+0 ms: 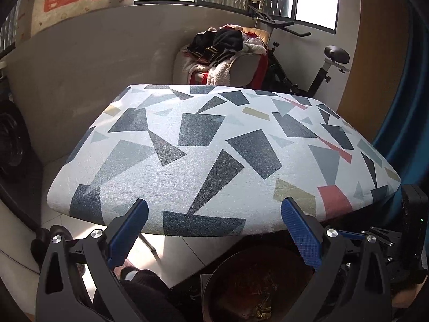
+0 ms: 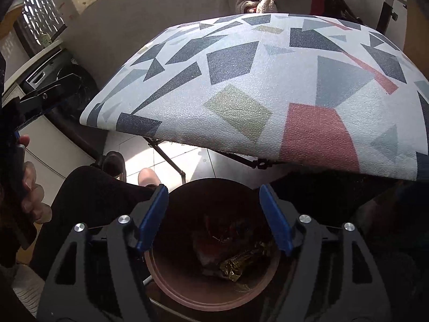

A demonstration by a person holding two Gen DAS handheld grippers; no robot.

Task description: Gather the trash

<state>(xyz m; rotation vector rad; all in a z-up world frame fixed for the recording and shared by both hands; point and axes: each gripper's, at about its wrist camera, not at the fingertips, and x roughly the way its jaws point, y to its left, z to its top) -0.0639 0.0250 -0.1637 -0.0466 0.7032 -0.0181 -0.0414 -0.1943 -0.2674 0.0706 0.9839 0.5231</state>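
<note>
Figure legend. My right gripper (image 2: 214,218) hangs directly above the brown trash bin (image 2: 171,289), which stands on the floor just beside the near edge of the desk (image 2: 241,86), partly under its overhang. Inside the bin lie a crumpled gold foil wrapper (image 2: 241,264) and some darker scraps that I cannot make out in the shadow. The desk's geometric-patterned top shows no litter in either wrist view, so I judge the collecting to be largely done, with the wrapper already in the bin; whether more trash waits outside these views I cannot tell.

My right jaws stand wide apart, released, with nothing between the blue pads; only the bin's open mouth shows in the gap. They touch neither the rim nor the contents, as far as the view shows.

My left gripper (image 1: 214,229) hovers near the desk's front edge, tilted downward, its jaws likewise spread wide and empty. The patterned top fills the gap between them, and the bin's rim (image 1: 214,279) shows below. I cannot tell whether the left pads brush the desk edge.

Beyond the desk stand a chair heaped with clothes (image 1: 222,45) and an exercise bike (image 1: 321,64); neither belongs to the task.
</note>
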